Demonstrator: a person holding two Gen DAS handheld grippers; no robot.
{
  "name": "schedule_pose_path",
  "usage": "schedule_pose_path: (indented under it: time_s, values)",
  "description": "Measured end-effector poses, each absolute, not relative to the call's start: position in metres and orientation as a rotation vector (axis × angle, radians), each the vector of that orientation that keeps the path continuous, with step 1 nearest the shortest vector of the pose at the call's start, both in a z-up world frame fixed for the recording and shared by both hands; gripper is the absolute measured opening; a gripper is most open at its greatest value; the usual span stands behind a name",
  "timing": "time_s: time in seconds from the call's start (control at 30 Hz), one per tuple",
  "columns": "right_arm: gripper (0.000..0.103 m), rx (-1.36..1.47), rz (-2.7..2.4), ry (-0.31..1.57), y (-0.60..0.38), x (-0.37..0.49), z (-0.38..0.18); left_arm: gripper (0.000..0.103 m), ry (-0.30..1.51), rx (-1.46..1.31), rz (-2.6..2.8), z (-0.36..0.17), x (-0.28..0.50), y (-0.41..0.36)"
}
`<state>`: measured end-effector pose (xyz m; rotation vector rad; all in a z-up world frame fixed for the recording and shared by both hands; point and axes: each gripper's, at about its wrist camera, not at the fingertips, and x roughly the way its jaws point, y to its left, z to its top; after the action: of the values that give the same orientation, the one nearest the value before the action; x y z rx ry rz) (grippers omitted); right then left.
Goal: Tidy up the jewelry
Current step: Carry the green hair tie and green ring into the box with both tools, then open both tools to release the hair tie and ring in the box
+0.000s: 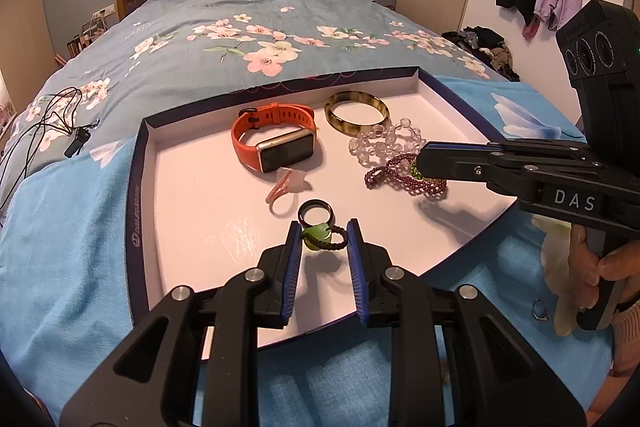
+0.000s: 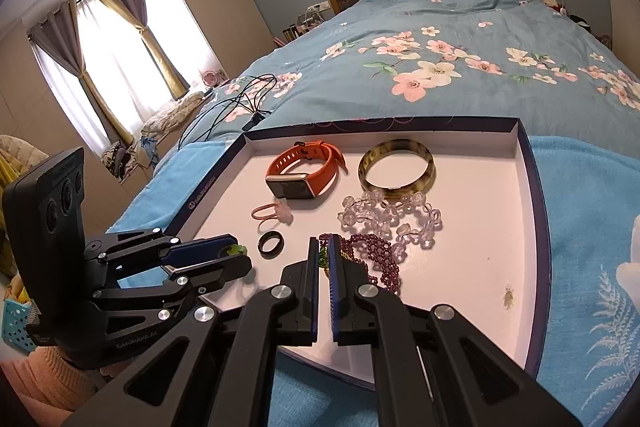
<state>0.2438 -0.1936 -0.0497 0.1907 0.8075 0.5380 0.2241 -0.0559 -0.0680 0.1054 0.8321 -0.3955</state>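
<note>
You are laying jewelry out in the shallow box lid (image 1: 452,99) on the bed. At its near left, your left gripper (image 1: 324,241) is narrowly pinching the green pendant (image 1: 318,239) beside the black ring (image 1: 315,214). To the right, your right gripper (image 2: 325,255) is clamping tight on the purple bead bracelet (image 2: 372,255). Next, probably, you should be setting each down with space between them.

Bare tray floor (image 2: 480,267) at right, watch (image 2: 304,175), bangle (image 2: 396,167), beads (image 2: 384,215) crowding the far half
</note>
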Motion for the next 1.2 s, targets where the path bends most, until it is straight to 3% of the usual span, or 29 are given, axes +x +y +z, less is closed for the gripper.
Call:
schedule_pose_path:
  time_s: [1.0, 1.2]
  values:
    - [0.006, 0.208, 0.506, 0.804, -0.199, 0.244, -0.052, 0.026, 0.813, 0.065, -0.382, -0.064, 0.223, -0.046]
    - [0.019, 0.197, 0.519, 0.765, -0.203, 0.228, -0.038, 0.031, 0.761, 0.048, -0.39, -0.046, 0.204, -0.037]
